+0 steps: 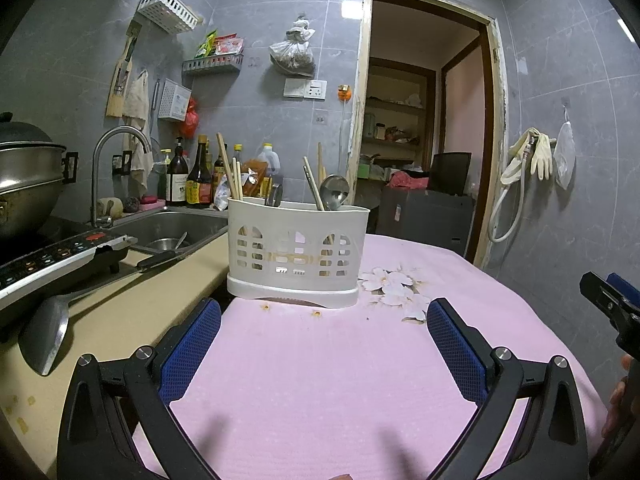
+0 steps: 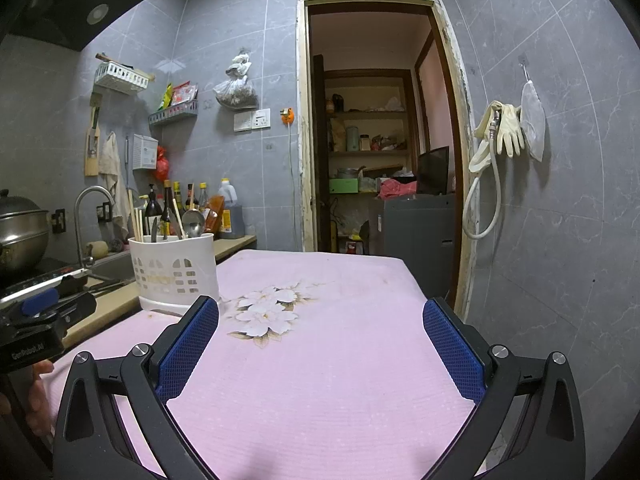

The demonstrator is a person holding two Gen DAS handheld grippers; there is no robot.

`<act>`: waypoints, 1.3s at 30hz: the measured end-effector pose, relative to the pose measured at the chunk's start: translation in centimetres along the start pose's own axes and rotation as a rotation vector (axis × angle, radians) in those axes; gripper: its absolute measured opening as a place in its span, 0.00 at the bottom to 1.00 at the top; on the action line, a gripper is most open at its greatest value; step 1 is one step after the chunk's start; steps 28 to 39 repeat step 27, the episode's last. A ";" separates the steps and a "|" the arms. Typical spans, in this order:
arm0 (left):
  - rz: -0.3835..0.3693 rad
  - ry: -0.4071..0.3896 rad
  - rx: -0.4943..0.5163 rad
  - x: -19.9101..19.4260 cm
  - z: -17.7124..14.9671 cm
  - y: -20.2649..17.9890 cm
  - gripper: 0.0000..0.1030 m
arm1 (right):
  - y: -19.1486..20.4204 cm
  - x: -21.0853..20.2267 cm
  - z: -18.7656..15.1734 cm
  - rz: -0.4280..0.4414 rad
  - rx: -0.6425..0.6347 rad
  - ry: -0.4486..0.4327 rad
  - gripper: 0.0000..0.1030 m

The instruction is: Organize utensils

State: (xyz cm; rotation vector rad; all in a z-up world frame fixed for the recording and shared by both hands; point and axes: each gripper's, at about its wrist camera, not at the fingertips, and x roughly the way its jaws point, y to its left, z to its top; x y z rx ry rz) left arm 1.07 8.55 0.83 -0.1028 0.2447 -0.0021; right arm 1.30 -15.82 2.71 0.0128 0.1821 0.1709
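We've got both grippers hanging above the pink cloth (image 1: 320, 380), and our landmark is the white utensil caddy (image 1: 297, 254), standing upright near the cloth's far left corner, right beside the beige counter (image 1: 132, 316). Our left gripper (image 1: 324, 320) faces the caddy head-on, just short of it, blue pads spread wide with nothing between them but bare cloth. Our right gripper (image 2: 320, 322) sits off to the caddy's right, its fingers equally released and empty, the printed flowers (image 2: 266, 312) lying between it and the caddy's base. Inside the caddy we see wooden chopsticks (image 1: 232, 172) leaning in its left compartment, something dark and metal, too small to tell, in the middle, and a steel spoon (image 1: 335, 193), bowl up, alongside more sticks on the right. Left of the caddy, a metal spatula (image 1: 46, 334) lies on the counter, and further left sits the induction cooker (image 1: 60, 258). Behind the caddy to its left we have the sink (image 1: 176, 228) with its curved faucet (image 1: 114, 160), and a row of sauce bottles (image 1: 192, 180) against the grey tiled wall.
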 end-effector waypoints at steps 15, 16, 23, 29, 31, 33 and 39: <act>-0.003 0.028 -0.021 0.6 -0.3 0.3 0.98 | 0.1 0.3 -0.1 0.009 -0.005 0.009 1.00; 0.001 0.029 -0.017 0.7 -0.3 0.3 0.98 | 0.0 0.4 -0.1 0.012 -0.004 0.013 1.00; -0.003 0.038 0.001 1.1 -0.5 0.4 0.98 | 0.1 0.4 -0.2 0.014 -0.003 0.019 1.00; -0.004 0.039 -0.002 1.1 -0.5 0.3 0.98 | 0.1 0.4 -0.2 0.016 -0.002 0.020 1.00; -0.004 0.039 -0.002 1.1 -0.5 0.3 0.98 | 0.1 0.4 -0.2 0.016 -0.002 0.020 1.00; -0.004 0.039 -0.002 1.1 -0.5 0.3 0.98 | 0.1 0.4 -0.2 0.016 -0.002 0.020 1.00; -0.004 0.039 -0.002 1.1 -0.5 0.3 0.98 | 0.1 0.4 -0.2 0.016 -0.002 0.020 1.00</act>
